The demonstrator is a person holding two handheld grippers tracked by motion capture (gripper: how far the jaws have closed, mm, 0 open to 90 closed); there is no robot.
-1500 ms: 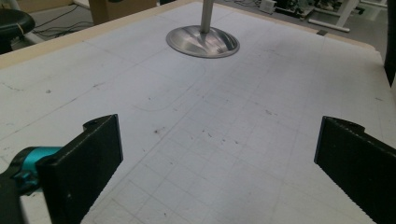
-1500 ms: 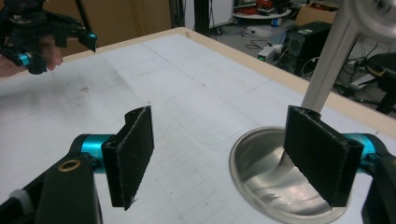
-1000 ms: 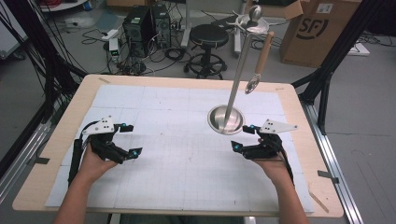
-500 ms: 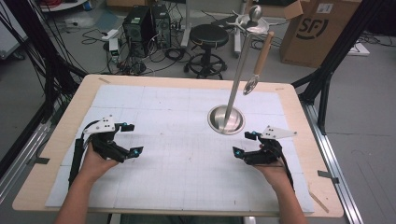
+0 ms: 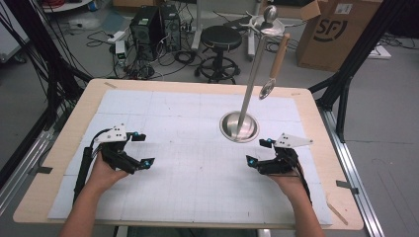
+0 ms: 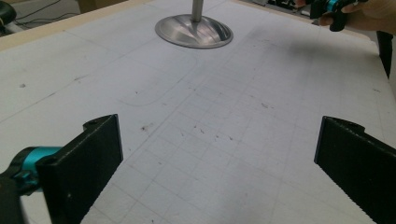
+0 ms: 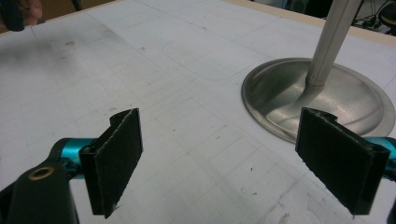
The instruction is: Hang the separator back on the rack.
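Observation:
A metal stand rises from a round steel base (image 5: 239,126) right of the table's middle, and its pole (image 5: 252,74) leans up to hooks at the top. A wooden-handled spoon (image 5: 274,64) hangs there. My left gripper (image 5: 145,148) rests low over the white mat at the left, open and empty (image 6: 219,158). My right gripper (image 5: 257,151) sits just in front of the base, open; its jaws have just been opening and nothing lies between them (image 7: 217,158). The base (image 7: 355,93) and pole (image 7: 334,37) stand just beyond its right jaw.
A white gridded mat (image 5: 197,148) covers the wooden table (image 5: 326,123). Beyond the far edge are a black stool (image 5: 221,37), computer boxes (image 5: 153,22) with cables, and a cardboard box (image 5: 341,32). Black frame legs (image 5: 346,79) flank the table.
The right gripper has drifted slightly toward the near edge, away from the stand's base. The left gripper has stayed where it was.

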